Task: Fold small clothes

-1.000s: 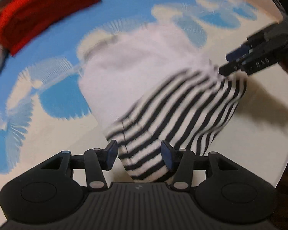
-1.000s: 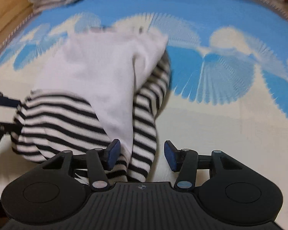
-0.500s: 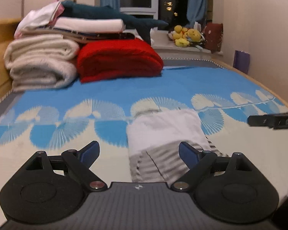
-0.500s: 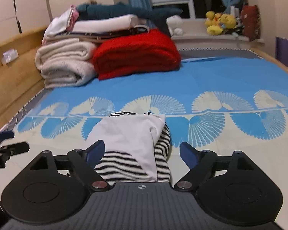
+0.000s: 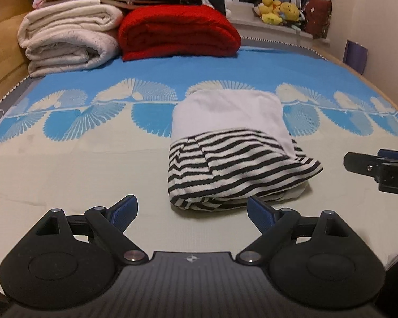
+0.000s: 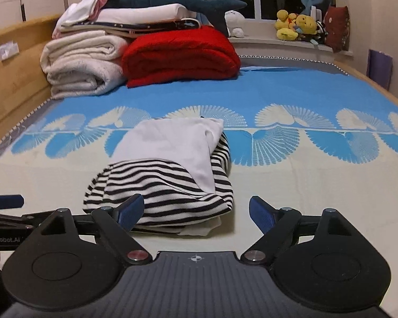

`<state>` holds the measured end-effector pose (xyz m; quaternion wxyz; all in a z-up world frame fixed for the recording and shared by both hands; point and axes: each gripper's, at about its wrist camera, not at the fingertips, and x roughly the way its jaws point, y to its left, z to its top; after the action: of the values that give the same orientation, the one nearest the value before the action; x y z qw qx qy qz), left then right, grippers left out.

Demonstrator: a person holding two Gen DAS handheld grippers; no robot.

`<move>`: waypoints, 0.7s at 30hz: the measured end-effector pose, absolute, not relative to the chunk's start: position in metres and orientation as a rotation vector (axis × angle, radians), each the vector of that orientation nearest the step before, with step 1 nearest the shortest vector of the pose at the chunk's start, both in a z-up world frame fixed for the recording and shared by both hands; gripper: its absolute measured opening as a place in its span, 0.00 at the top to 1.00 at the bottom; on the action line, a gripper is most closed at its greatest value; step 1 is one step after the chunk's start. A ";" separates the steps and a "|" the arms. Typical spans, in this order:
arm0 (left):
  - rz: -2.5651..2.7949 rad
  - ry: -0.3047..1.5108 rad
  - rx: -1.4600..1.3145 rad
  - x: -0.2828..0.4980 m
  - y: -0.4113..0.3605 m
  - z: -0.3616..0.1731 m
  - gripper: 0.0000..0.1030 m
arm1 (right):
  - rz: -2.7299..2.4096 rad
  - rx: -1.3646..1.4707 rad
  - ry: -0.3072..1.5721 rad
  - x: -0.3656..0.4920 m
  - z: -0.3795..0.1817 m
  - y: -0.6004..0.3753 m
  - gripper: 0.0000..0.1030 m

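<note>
Striped garment (image 5: 233,169) folded on bed (image 5: 79,175); both grippers' fingers wide, empty; left gripper (image 6: 2,206) reads "venRobot.AI".

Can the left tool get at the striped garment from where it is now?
Probably yes. The left tool is open and empty, the striped garment lies folded on the bed just ahead, and nothing sits between them. The right tool stays off to the side.
</note>
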<state>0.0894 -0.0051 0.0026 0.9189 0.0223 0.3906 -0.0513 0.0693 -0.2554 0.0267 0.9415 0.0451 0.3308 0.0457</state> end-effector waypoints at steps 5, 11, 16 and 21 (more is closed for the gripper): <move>-0.076 0.831 0.026 0.097 -0.003 -0.008 0.10 | 0.097 0.074 0.689 0.071 0.022 -0.256 0.15; -0.077 0.846 0.027 0.102 -0.006 -0.011 0.10 | 0.080 0.061 0.704 0.075 0.017 -0.258 0.15; -0.081 0.854 0.036 0.105 -0.010 -0.015 0.10 | 0.104 0.044 0.695 0.074 0.017 -0.255 0.14; -0.084 0.862 0.015 0.109 -0.011 -0.016 0.10 | 0.111 -0.002 0.694 0.078 0.014 -0.249 0.14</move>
<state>0.1088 -0.0113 -0.0164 0.9077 0.0071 0.4175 -0.0407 0.0778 -0.2492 0.0138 0.9390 -0.0009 0.3397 0.0543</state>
